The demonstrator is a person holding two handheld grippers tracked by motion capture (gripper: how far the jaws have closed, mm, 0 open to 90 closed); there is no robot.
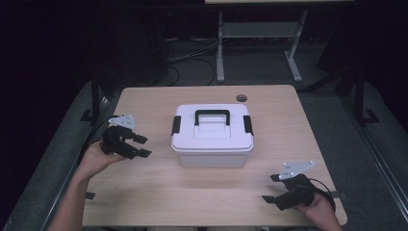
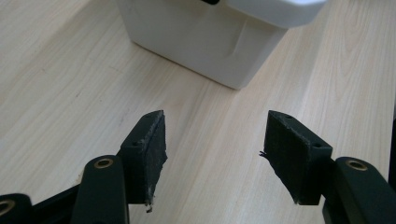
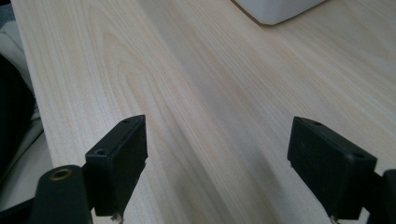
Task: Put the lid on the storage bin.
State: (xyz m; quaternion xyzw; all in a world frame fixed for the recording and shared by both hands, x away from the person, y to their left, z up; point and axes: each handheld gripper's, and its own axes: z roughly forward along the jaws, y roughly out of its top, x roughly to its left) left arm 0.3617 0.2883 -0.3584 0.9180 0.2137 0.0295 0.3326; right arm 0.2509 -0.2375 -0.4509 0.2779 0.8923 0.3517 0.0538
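A white plastic storage box (image 1: 211, 136) with a black handle (image 1: 211, 115) and black side latches stands closed at the middle of the wooden table (image 1: 159, 187). My left gripper (image 1: 142, 146) is held to the left of the box, pointing toward it, open with nothing between its jaws. In the left gripper view the box corner (image 2: 210, 42) lies ahead of the gripper (image 2: 215, 154), a short gap away. My right gripper (image 1: 270, 188) rests near the front right of the table, open and empty. The right gripper view has the gripper (image 3: 217, 168) over bare wood, with the box's bottom corner (image 3: 275, 9) far ahead.
A round cable hole (image 1: 241, 98) is in the table's far edge behind the box. Past the table stand a desk's white legs (image 1: 220, 48) and cables on the dark floor. Bare tabletop surrounds the box on all sides.
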